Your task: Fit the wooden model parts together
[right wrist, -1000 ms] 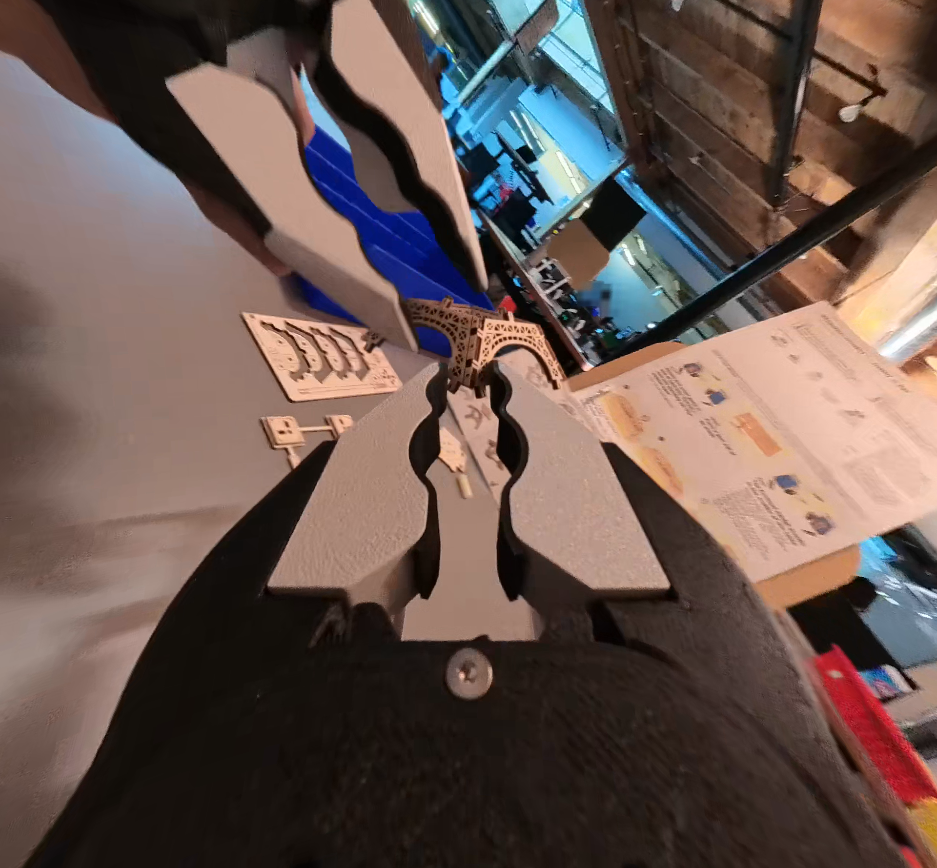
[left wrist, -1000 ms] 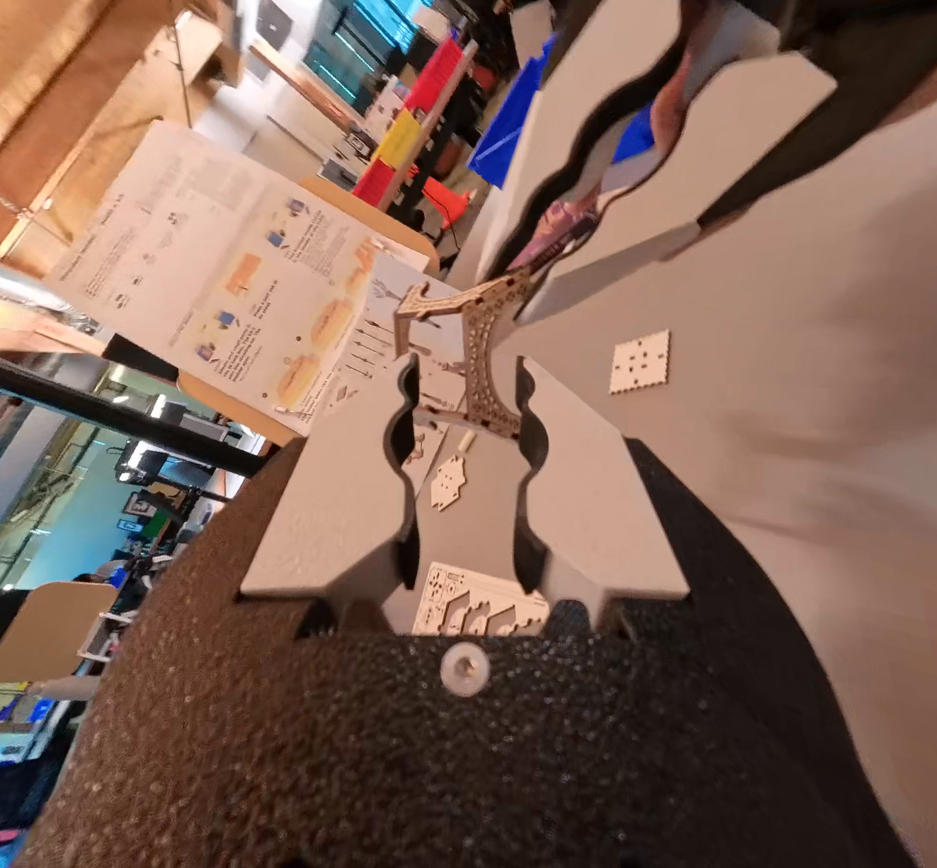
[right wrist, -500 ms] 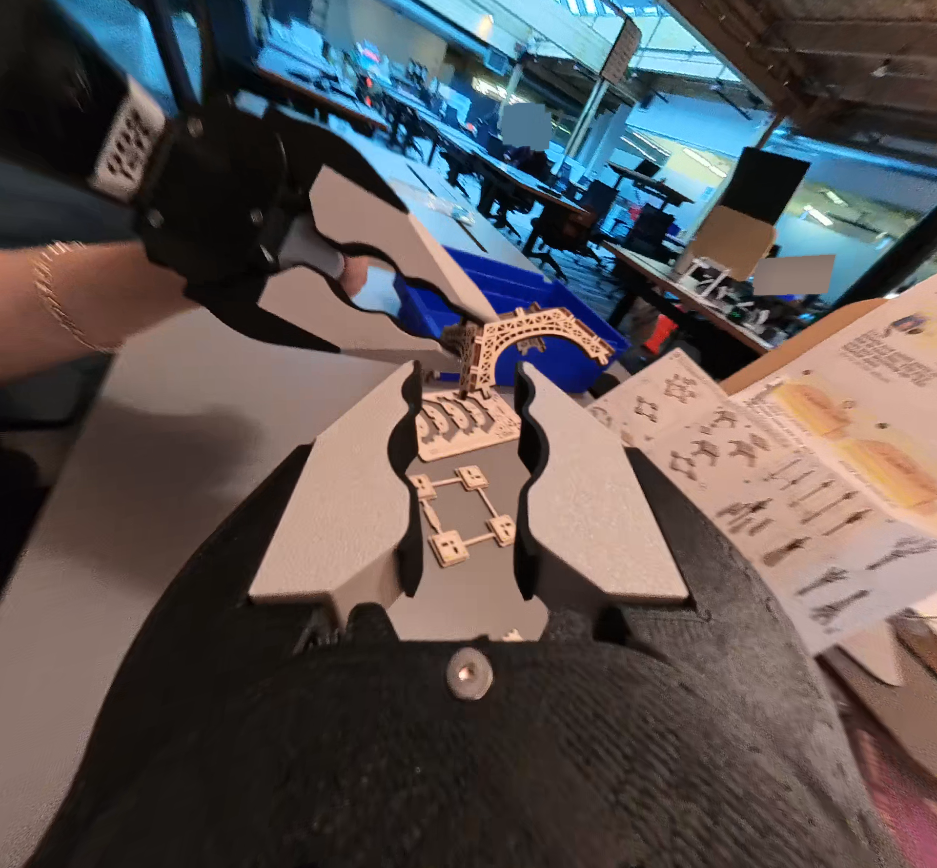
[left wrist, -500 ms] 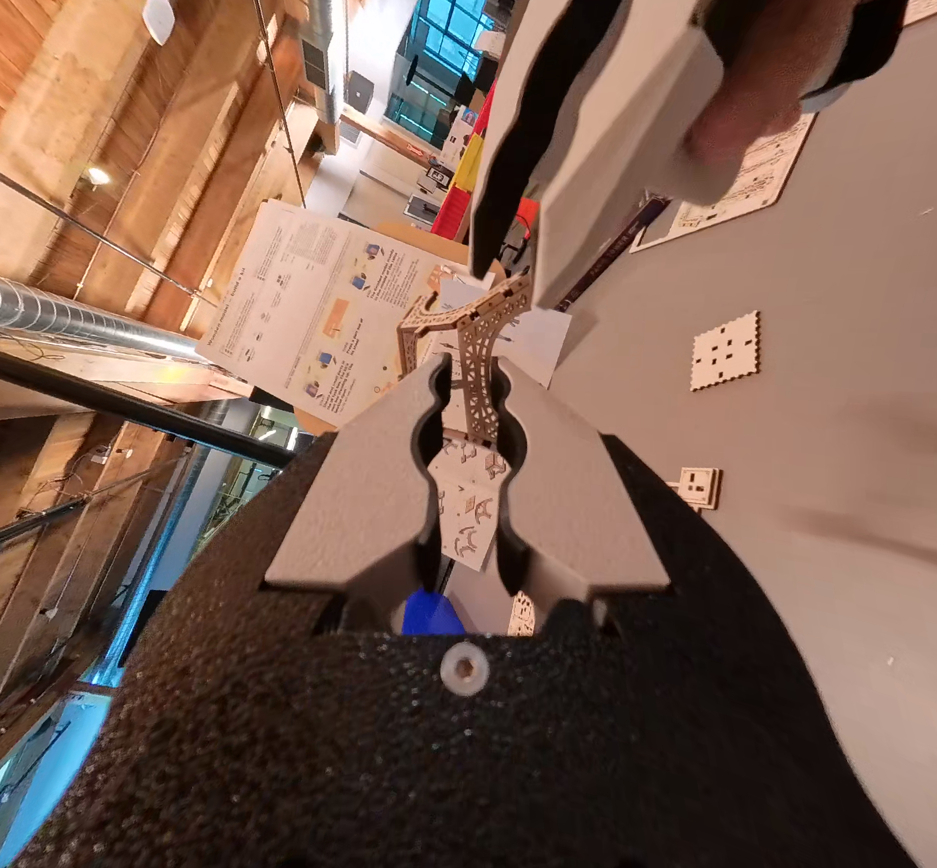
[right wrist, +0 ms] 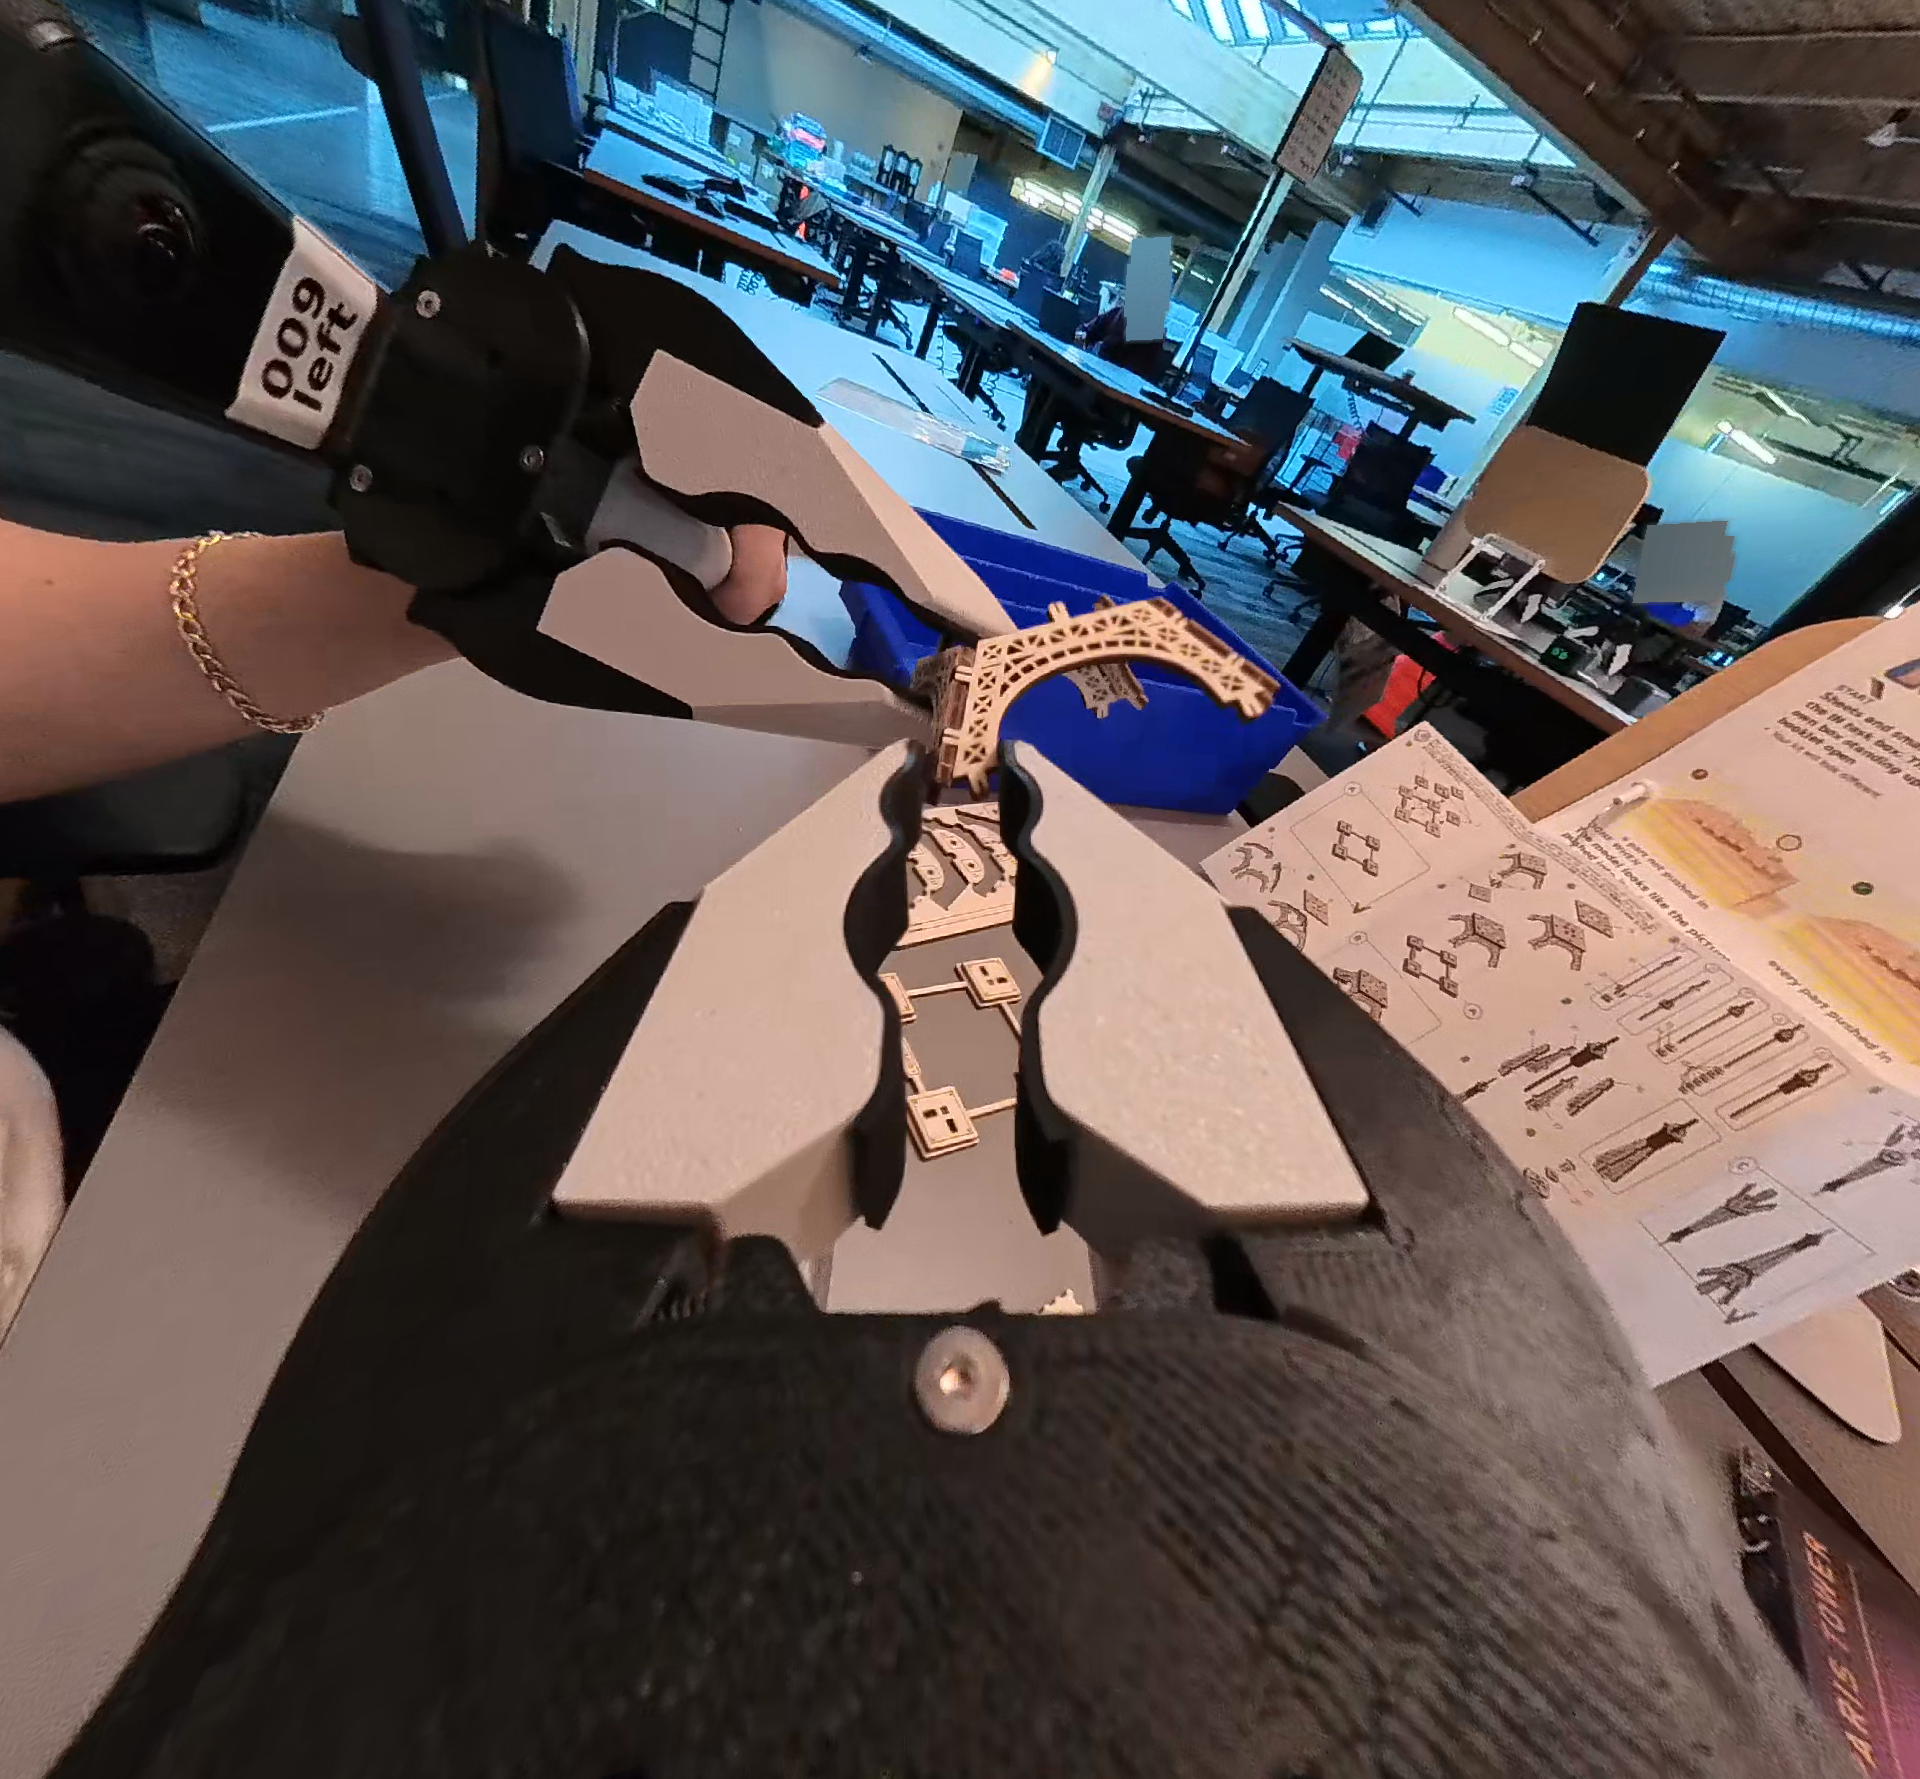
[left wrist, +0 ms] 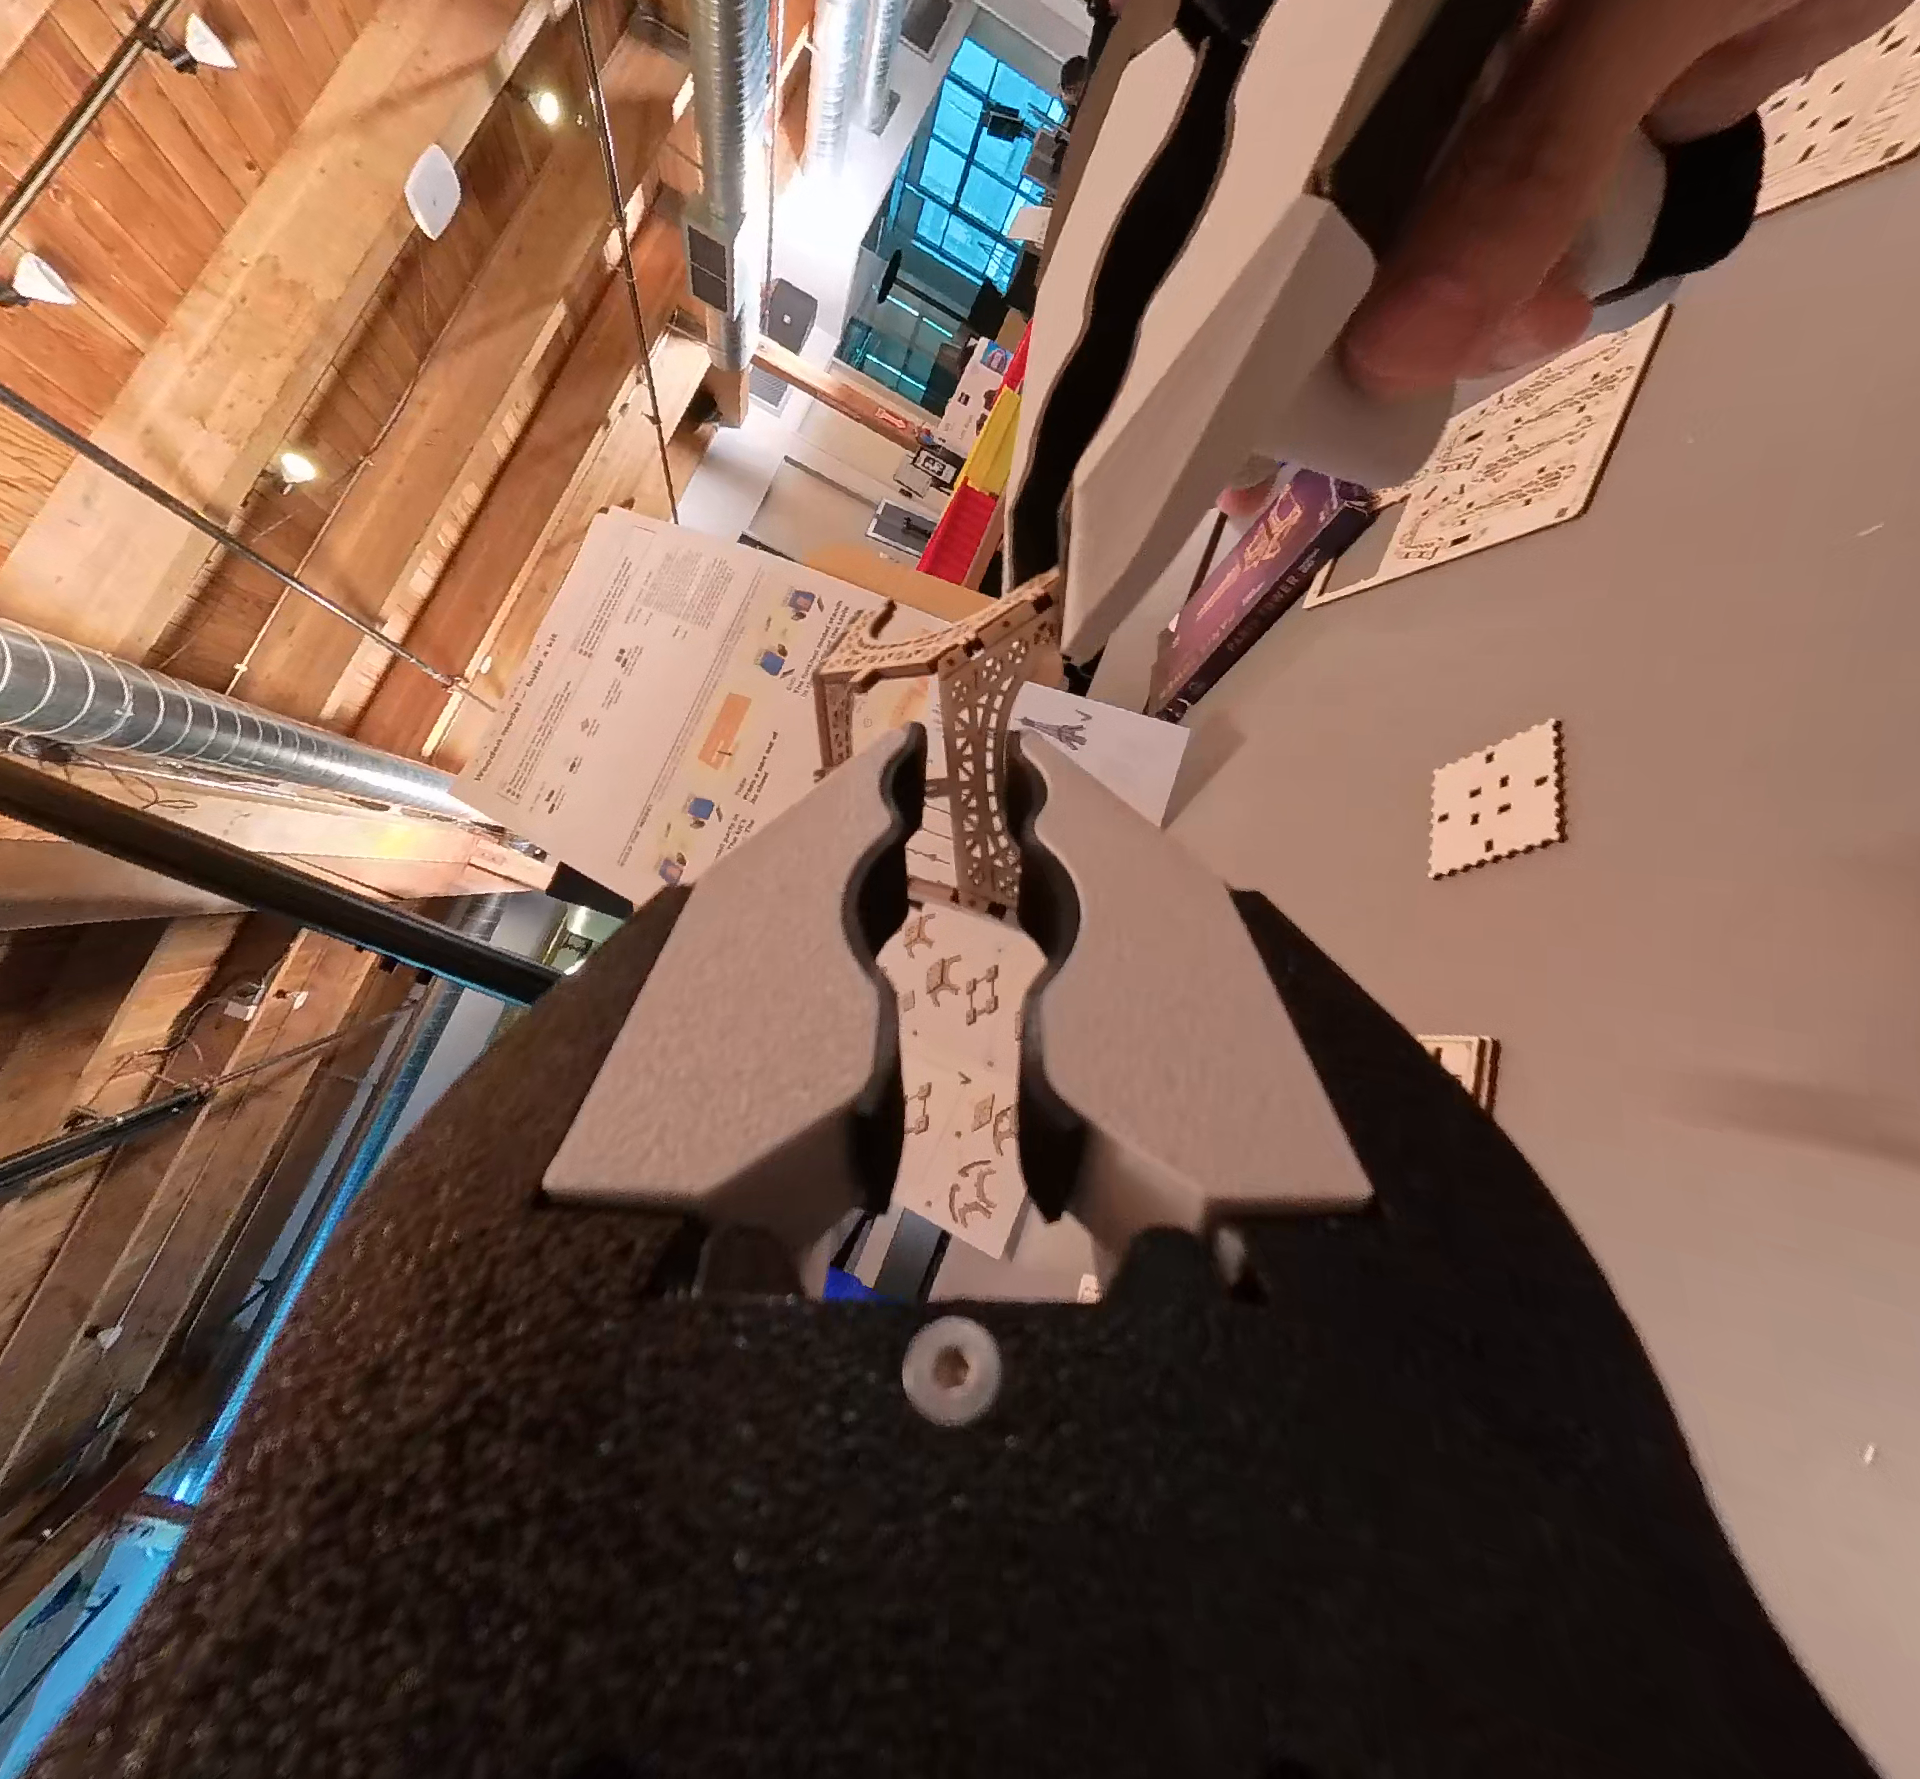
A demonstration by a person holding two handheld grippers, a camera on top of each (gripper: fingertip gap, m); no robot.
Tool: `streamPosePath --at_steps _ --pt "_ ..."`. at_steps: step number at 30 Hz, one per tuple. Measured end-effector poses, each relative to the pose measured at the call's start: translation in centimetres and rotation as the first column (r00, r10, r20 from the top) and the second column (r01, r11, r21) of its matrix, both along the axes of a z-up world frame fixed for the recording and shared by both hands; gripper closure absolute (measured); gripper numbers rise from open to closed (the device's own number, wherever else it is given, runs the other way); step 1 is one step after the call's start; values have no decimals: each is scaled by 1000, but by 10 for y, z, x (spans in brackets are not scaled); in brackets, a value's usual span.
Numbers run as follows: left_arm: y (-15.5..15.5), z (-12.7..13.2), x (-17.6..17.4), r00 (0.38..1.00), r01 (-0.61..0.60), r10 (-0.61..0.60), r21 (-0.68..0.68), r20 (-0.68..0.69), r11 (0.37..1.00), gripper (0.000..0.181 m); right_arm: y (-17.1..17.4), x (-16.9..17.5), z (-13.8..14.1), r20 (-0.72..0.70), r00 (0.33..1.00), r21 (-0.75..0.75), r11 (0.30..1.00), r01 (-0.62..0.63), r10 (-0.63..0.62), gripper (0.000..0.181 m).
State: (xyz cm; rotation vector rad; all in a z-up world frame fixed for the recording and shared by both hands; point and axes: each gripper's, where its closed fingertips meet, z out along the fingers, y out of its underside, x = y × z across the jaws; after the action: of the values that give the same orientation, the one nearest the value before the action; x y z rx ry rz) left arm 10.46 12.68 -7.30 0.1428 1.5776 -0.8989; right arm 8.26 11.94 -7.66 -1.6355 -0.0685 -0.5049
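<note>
A wooden lattice model (right wrist: 1091, 659), an arch with legs, is held in the air between both grippers. It also shows in the left wrist view (left wrist: 935, 659). My left gripper (left wrist: 971, 763) is shut on one lattice leg (left wrist: 982, 794). My right gripper (right wrist: 961, 758) is closed around the end of another leg, with the wood between its fingertips. The left gripper (right wrist: 914, 701) reaches in from the left in the right wrist view. The right gripper (left wrist: 1049, 607) comes down from above in the left wrist view.
On the grey table (left wrist: 1558, 1314) lie a square wooden plate with holes (left wrist: 1496, 799), a small square part (left wrist: 1460, 1069), cut-out sheets (left wrist: 1496, 472) and a purple box (left wrist: 1257, 576). A frame of wooden pads (right wrist: 956, 1054), a blue bin (right wrist: 1143, 753) and an instruction booklet (right wrist: 1558, 1002) are close. My left and right fingertips are right by each other.
My left gripper closed from open onto the lattice leg. My right gripper opened half a second ago and has narrowed onto the model again. Both grippers turned and lifted the model.
</note>
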Motion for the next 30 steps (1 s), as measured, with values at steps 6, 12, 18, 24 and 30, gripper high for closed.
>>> streamPosePath --at_steps 6,12,18,24,30 --pt "0 -3 2 1000 -29 29 33 -1 999 170 0 2 -4 -84 996 3 1000 -15 15 171" --pt "0 -10 6 991 -129 118 174 69 976 170 -2 1 3 -67 998 38 999 -3 5 156" --pt "-5 -9 3 987 -141 122 197 105 970 170 -2 8 -1 -12 998 6 998 58 -58 165" --pt "-6 -11 4 985 -153 132 214 109 965 170 -3 10 -5 18 997 -37 996 78 -77 165" --pt "-3 -13 6 982 -175 156 221 103 959 170 -1 12 -8 38 994 -56 993 102 -100 167"
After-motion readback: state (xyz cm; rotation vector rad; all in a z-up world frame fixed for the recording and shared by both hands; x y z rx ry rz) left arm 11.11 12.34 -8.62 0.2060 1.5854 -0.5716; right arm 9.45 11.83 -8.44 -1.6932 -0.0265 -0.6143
